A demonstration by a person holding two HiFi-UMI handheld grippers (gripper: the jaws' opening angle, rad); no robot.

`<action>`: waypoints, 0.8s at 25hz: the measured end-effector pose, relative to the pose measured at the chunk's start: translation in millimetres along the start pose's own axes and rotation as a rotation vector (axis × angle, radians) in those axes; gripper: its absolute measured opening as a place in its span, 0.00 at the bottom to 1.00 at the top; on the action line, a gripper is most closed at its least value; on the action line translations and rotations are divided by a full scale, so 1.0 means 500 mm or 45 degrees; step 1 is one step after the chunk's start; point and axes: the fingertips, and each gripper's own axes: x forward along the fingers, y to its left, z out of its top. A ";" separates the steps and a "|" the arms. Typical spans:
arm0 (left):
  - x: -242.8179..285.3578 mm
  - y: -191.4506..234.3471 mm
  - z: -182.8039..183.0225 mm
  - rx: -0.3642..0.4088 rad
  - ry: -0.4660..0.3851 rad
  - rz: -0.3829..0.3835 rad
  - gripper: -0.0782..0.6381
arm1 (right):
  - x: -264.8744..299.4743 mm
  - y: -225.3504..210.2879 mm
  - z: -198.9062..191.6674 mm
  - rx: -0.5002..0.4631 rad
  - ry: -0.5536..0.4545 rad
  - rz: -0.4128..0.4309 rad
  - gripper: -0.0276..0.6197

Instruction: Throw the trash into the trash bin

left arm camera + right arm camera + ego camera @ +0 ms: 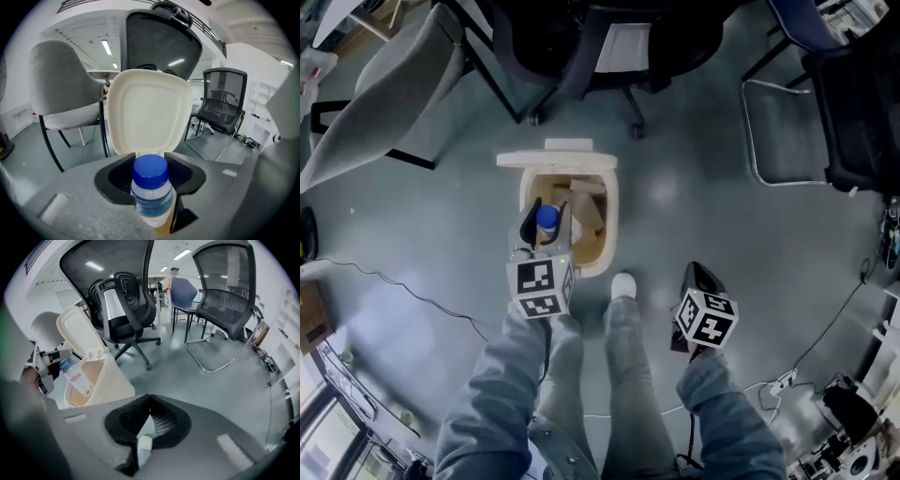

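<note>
A cream pedal trash bin (613, 217) stands on the grey floor with its lid (147, 112) raised upright. Cardboard scraps lie inside it. My left gripper (542, 234) is shut on a clear bottle (547, 220) with a blue cap, holding it over the near left part of the bin's opening. In the left gripper view the bottle (151, 187) sits upright between the black pads, facing the lid. The right gripper view shows the bottle (77, 376) just above the bin (105, 380). My right gripper (701, 279) hangs to the right of the bin, jaws shut (150, 399).
A person's white shoe (622, 284) rests at the bin's near edge. A black office chair (609, 47) stands behind the bin, a grey shell chair (384, 94) at the left, a mesh chair (806, 103) at the right. Cables (403, 291) run over the floor.
</note>
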 end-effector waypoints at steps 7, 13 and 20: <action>0.032 0.008 -0.006 -0.013 -0.002 0.003 0.39 | 0.015 -0.001 -0.012 0.007 0.024 0.013 0.05; 0.040 0.002 -0.008 -0.063 0.008 -0.031 0.45 | 0.020 0.005 -0.008 0.014 0.029 0.039 0.05; 0.034 0.017 -0.008 -0.056 0.029 -0.012 0.46 | 0.022 -0.002 -0.013 0.037 0.034 0.034 0.05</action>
